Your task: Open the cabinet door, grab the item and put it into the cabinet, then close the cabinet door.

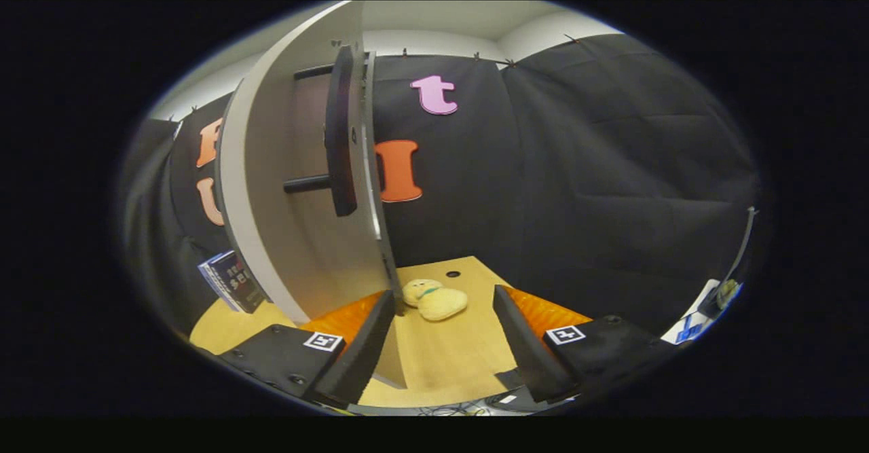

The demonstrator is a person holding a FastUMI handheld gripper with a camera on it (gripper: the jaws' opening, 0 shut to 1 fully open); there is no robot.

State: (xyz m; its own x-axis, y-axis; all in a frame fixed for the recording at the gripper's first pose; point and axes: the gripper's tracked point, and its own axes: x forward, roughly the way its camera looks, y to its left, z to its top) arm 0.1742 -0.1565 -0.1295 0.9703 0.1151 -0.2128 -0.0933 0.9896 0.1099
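The cabinet door (pixel 299 236) is a pale panel standing swung out, seen nearly edge-on just left of my fingers. Its long black handle (pixel 341 134) sticks out from the face on two short posts. A yellow plush toy (pixel 438 301) lies on the wooden table (pixel 441 365) just ahead of my fingertips, close to the door's lower corner. My gripper (pixel 445 295) is open with nothing between its fingers. The left fingertip (pixel 383 307) is next to the door's bottom edge. The cabinet's inside is hidden.
A dark book (pixel 231 280) leans behind the door on the left. The black cloth wall closes off the table's far side and right. Blue and white items (pixel 699 317) sit at the far right.
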